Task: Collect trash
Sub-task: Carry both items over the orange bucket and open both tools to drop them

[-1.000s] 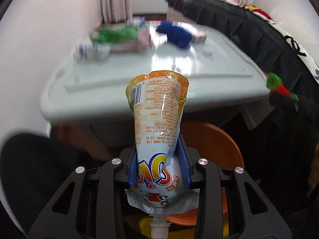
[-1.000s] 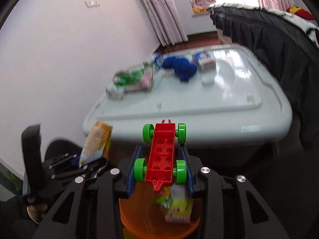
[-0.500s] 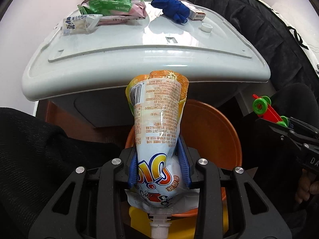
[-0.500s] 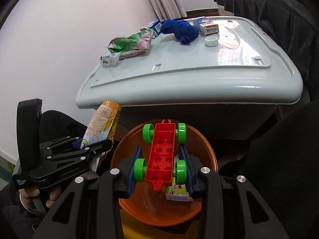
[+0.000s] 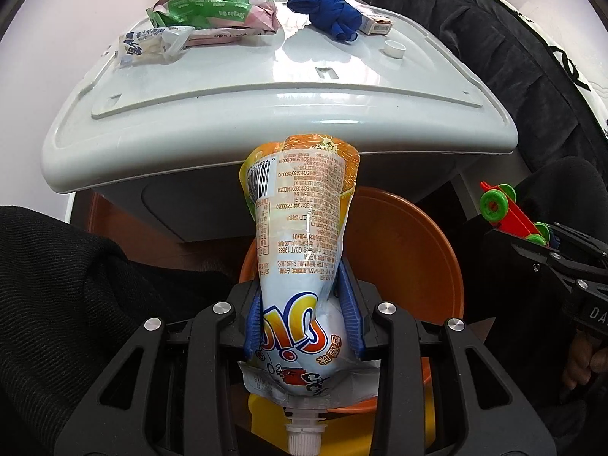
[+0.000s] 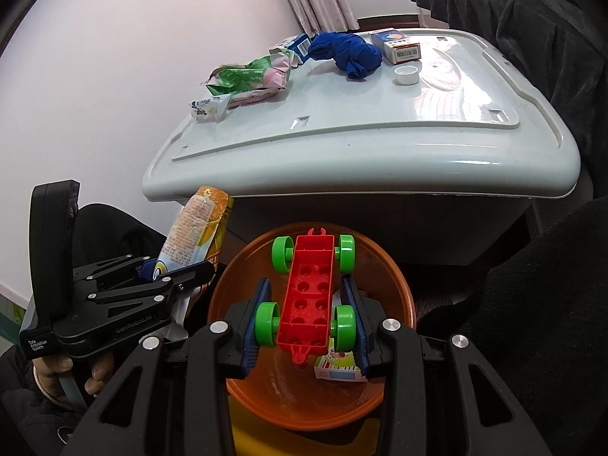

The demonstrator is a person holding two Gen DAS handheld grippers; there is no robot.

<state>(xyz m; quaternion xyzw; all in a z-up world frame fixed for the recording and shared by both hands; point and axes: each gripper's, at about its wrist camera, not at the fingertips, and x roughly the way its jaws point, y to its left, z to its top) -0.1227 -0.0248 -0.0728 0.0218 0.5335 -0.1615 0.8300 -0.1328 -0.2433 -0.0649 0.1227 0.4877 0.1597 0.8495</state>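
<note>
My left gripper (image 5: 302,296) is shut on an orange juice pouch (image 5: 300,228), spout toward the camera, held over the left rim of an orange bin (image 5: 418,250). The same pouch (image 6: 197,228) and left gripper (image 6: 182,269) show at the left of the right wrist view. My right gripper (image 6: 306,292) is shut on a red toy car with green wheels (image 6: 307,292), directly above the orange bin (image 6: 383,277). A small carton (image 6: 338,364) lies inside the bin. The toy car (image 5: 509,212) also appears at the right edge of the left wrist view.
Behind the bin stands a pale grey lidded box (image 6: 361,152) carrying crumpled wrappers (image 6: 247,76), a blue cloth (image 6: 345,53), a small box (image 6: 397,47) and a white cap (image 6: 406,75). Dark fabric (image 6: 513,19) hangs at the right. A person's dark sleeve (image 5: 57,304) fills the left.
Both views have tilted downward; the orange bin now shows fully under both grippers and the grey box has shifted up the frame. Both grips are unchanged.
</note>
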